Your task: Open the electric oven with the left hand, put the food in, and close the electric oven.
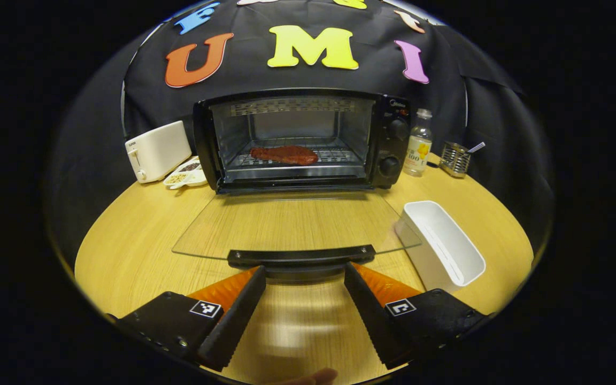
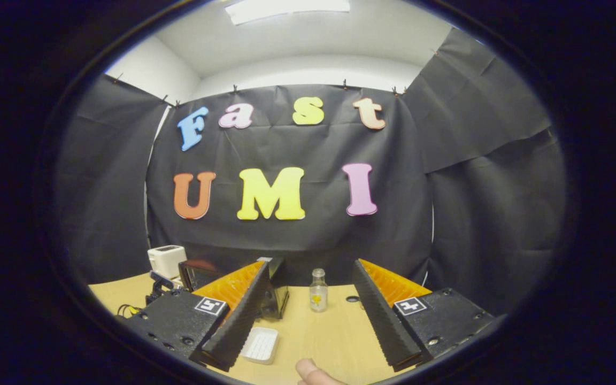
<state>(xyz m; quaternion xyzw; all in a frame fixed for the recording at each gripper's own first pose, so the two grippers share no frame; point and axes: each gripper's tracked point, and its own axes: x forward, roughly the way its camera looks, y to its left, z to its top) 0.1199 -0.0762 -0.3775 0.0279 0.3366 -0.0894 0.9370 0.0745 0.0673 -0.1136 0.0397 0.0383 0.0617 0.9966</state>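
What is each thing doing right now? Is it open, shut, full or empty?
Oven: open, glass door folded down flat.
Meat: lying on the rack inside the oven.
White tray: empty, on the table right of the door.
Bottle: upright, cap on.
Toaster: nothing sticking out.
Left hand-held gripper: open, at the door handle.
Right hand-held gripper: open, holding nothing.

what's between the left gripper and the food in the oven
In the left gripper view, the open glass door with its dark handle lies flat between the left gripper and the food.
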